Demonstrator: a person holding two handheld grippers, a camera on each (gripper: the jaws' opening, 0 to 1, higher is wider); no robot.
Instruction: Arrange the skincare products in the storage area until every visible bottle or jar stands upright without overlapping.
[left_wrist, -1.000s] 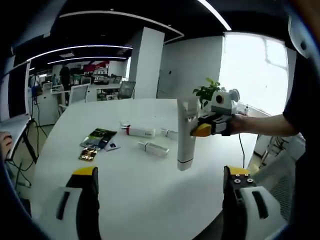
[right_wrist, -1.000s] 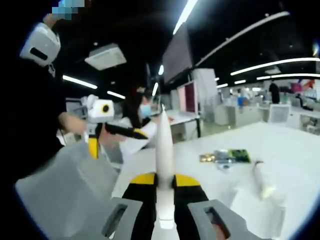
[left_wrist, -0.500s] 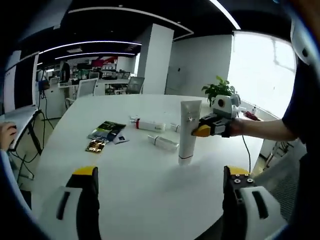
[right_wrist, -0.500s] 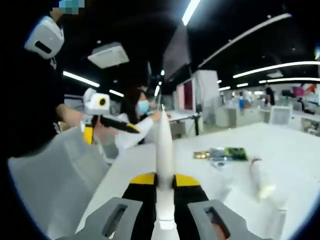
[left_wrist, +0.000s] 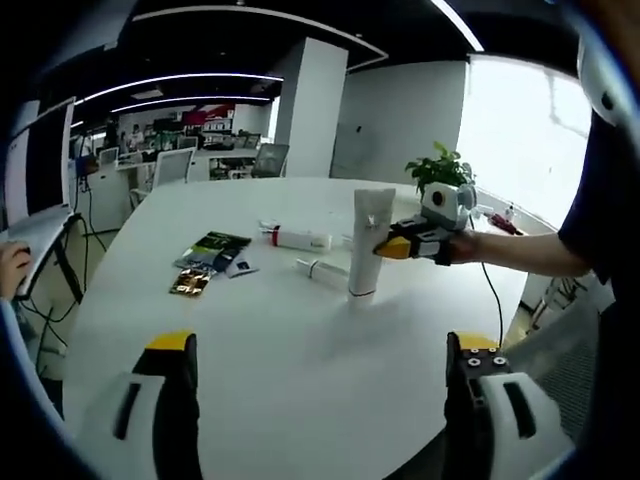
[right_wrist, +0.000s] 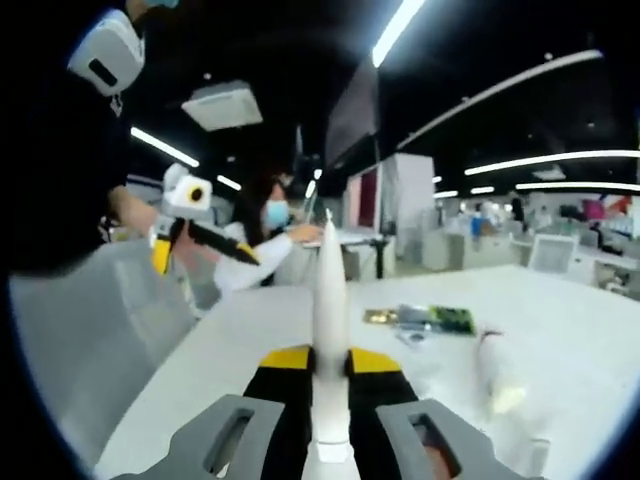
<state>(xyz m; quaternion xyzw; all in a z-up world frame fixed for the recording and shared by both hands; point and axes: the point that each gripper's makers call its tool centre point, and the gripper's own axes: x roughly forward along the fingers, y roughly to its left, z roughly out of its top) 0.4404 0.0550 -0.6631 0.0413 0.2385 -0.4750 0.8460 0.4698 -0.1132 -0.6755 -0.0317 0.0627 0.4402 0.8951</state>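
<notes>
A tall white tube (left_wrist: 366, 243) stands upright, cap down, on the round white table (left_wrist: 250, 350). My right gripper (left_wrist: 398, 246) is shut on its upper half from the right. In the right gripper view the same white tube (right_wrist: 329, 290) rises edge-on between the shut yellow-tipped jaws of my right gripper (right_wrist: 328, 366). My left gripper (left_wrist: 322, 345) hangs open near the table's front edge, with nothing between its jaws; in the right gripper view the left gripper (right_wrist: 186, 222) is at the left. Two small white tubes lie flat behind the standing one: a red-capped tube (left_wrist: 296, 238) and a plain tube (left_wrist: 320, 271).
A green-black packet (left_wrist: 214, 246) and a gold sachet (left_wrist: 190, 283) lie left of the tubes. A potted plant (left_wrist: 438, 170) stands at the table's far edge. One lying tube (right_wrist: 494, 368) and the packets (right_wrist: 421, 318) appear in the right gripper view. A seated person (right_wrist: 262, 243) is behind.
The right gripper has lowered the white tube from above the table until its cap rests on the surface, slightly farther back. The left gripper stays open.
</notes>
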